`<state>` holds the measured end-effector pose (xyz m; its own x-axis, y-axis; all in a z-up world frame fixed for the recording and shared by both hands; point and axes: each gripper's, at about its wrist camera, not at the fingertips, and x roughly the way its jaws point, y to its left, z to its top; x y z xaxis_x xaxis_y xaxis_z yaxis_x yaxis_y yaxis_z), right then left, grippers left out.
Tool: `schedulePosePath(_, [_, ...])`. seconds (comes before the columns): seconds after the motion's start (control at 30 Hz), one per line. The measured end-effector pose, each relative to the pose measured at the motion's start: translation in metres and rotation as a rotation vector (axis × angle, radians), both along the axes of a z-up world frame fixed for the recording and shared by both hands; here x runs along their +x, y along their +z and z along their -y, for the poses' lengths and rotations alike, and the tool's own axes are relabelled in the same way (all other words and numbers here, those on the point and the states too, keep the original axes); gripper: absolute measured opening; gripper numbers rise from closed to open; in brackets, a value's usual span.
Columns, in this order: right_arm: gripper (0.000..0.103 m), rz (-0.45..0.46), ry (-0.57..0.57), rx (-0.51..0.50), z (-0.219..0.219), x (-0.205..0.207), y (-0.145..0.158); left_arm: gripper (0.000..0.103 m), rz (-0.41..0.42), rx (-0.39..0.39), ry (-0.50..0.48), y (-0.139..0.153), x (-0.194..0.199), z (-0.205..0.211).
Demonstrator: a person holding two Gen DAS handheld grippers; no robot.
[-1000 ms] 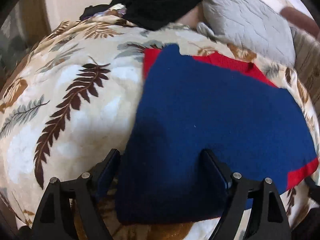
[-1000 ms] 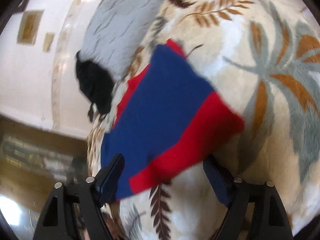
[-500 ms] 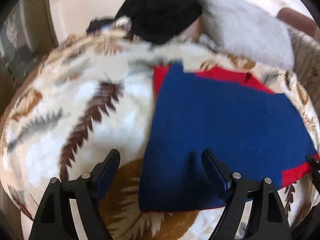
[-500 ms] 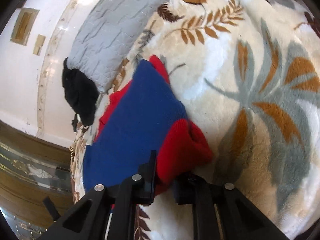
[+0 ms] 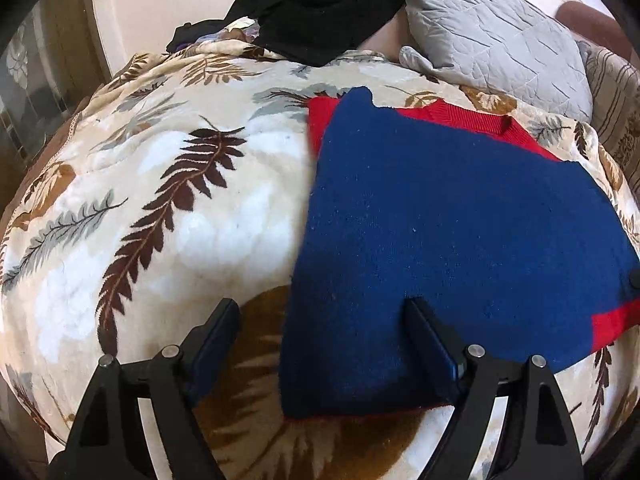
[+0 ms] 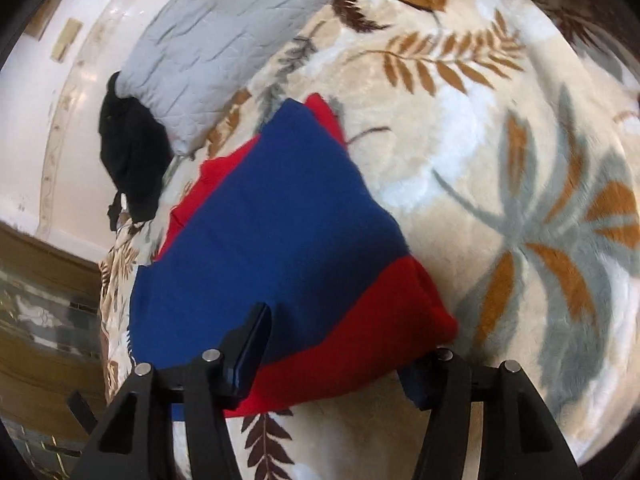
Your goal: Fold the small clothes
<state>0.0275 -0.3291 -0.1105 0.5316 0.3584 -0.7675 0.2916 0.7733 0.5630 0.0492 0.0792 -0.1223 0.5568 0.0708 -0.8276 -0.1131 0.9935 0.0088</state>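
A small blue garment with red trim [image 5: 444, 224] lies folded flat on the leaf-patterned blanket [image 5: 180, 184]. My left gripper [image 5: 320, 320] is open at its near left corner, the right finger resting on the blue cloth, the left finger over the blanket. In the right wrist view the same garment [image 6: 272, 232] lies with its red band nearest me. My right gripper [image 6: 340, 344] is open, its jaws standing to either side of the red band, holding nothing.
A grey quilted pillow [image 5: 492, 28] and a heap of black clothes [image 5: 320, 4] lie at the far end of the bed. They also show in the right wrist view: the pillow [image 6: 224, 36] and the black clothes [image 6: 132, 156]. The bed's edge drops off at left.
My right gripper was shut on the red band half a second ago and has now opened and let it go. The left gripper has stayed open and drawn back slightly.
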Motion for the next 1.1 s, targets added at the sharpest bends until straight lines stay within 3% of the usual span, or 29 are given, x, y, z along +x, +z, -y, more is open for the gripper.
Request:
schedulePosePath(0.37, [0.067, 0.015, -0.005, -0.017, 0.006, -0.014, 0.003, 0.086, 0.047, 0.066, -0.023, 0.021, -0.014, 0.011])
schedulePosePath(0.7, [0.068, 0.08, 0.006, 0.031, 0.005, -0.007, 0.008, 0.086, 0.178, 0.024, -0.069, 0.063, -0.003, 0.037])
schedulePosePath(0.83, [0.068, 0.058, 0.0, 0.057, 0.007, 0.001, -0.004, 0.086, 0.16, 0.027, -0.083, 0.055, 0.015, 0.05])
schedulePosePath(1.1, [0.068, 0.059, 0.035, -0.032, -0.005, 0.004, 0.0, 0.086, 0.143, 0.029, -0.105, 0.048, 0.021, 0.07])
